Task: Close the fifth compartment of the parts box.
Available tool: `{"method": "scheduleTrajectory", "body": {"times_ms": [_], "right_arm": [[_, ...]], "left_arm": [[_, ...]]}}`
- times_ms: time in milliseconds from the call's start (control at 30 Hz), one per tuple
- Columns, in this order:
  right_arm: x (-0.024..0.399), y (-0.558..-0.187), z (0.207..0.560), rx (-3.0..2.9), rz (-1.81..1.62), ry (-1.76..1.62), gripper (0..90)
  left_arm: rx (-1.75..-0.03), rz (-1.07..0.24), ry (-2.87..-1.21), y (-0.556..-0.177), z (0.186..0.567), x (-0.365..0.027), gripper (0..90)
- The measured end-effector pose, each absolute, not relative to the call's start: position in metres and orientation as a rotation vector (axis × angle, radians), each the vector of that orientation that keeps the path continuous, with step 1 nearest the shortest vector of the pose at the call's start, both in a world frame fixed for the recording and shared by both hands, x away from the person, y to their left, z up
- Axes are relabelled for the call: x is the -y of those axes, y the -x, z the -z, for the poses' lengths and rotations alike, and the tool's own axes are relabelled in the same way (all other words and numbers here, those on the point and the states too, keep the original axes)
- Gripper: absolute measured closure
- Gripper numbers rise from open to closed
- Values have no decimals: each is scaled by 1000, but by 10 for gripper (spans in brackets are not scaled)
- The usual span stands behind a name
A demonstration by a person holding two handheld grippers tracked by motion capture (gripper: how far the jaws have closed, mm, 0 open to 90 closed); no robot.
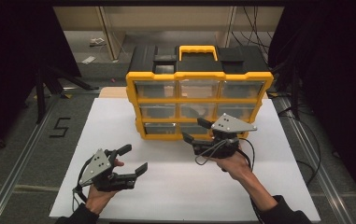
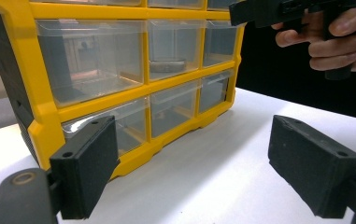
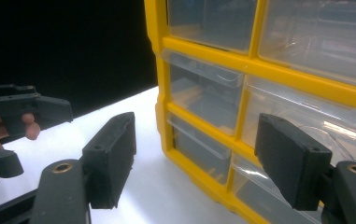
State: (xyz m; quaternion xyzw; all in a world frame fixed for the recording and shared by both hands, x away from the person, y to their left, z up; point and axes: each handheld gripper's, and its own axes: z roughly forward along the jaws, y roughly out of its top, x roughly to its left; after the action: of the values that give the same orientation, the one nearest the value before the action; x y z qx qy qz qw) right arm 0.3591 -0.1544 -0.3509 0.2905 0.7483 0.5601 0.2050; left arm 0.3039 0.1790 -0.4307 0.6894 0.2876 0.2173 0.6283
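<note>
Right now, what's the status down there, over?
Right gripper open, nothing between its fingers, at the yellow drawer cabinet bottom row. Left gripper open, off to the side. Nothing in the way.

A white table top (image 1: 175,182) is seen, and on it a yellow and black drawer cabinet (image 1: 199,100) is placed upright near the far edge. Its clear drawers are turned toward the person. The near part of the surface is left bare.

Lab, dark curtains (image 1: 7,56), floor rails (image 1: 21,154), trailing cables (image 1: 302,112)

yellow organizer (image 1: 199,79) (clear drawers), white table (image 1: 175,186)
</note>
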Motion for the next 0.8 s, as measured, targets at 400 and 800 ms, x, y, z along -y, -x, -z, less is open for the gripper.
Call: {"method": "scheduleTrajectory", "body": {"times_ms": [400, 800], "right_arm": [[164, -350, 359, -2056, -1610, -790, 292], [175, -342, 366, -2011, -1631, -796, 291]], "left_arm": [[-658, -499, -1582, -304, 431, -179, 160], [-653, -496, -1584, -304, 431, -179, 160]]}}
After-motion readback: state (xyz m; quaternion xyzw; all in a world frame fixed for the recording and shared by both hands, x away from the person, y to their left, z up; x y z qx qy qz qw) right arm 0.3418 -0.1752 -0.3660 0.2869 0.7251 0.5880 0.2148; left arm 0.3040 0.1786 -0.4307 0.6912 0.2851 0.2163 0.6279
